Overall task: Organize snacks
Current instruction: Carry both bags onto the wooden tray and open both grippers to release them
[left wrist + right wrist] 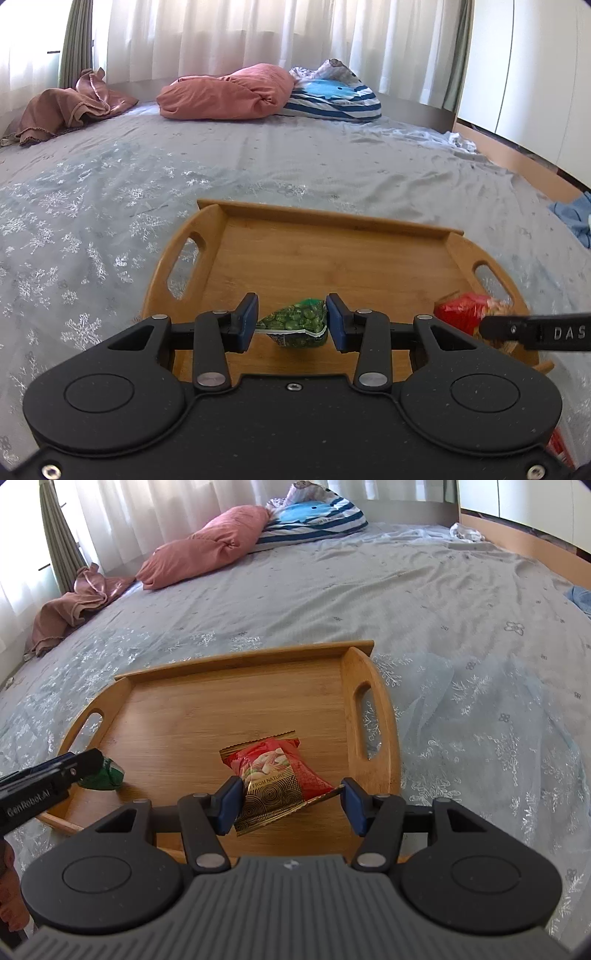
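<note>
A rectangular bamboo tray [177, 716] with raised walls and a cut-out handle at each short end lies on the bed [424, 602], whose grey-blue sheet with silver snowflakes is rumpled toward the right edge; most of the tray's smooth floor up to its far wall is bare, and the bed around it is open as far as the pink pillow [229, 94] and the blue striped pillow [332, 98] by the white curtains. The left tool [291, 320] has its blue pads closed on a small crinkly green packet of peas [299, 323], over the tray's near edge by the left handle. The right tool [291, 805] stands about half spread, its pads pressing both sides of a glossy red-and-black nut packet [275, 775] (printed "FROM NATURE"), near the tray's near edge toward the right handle.
</note>
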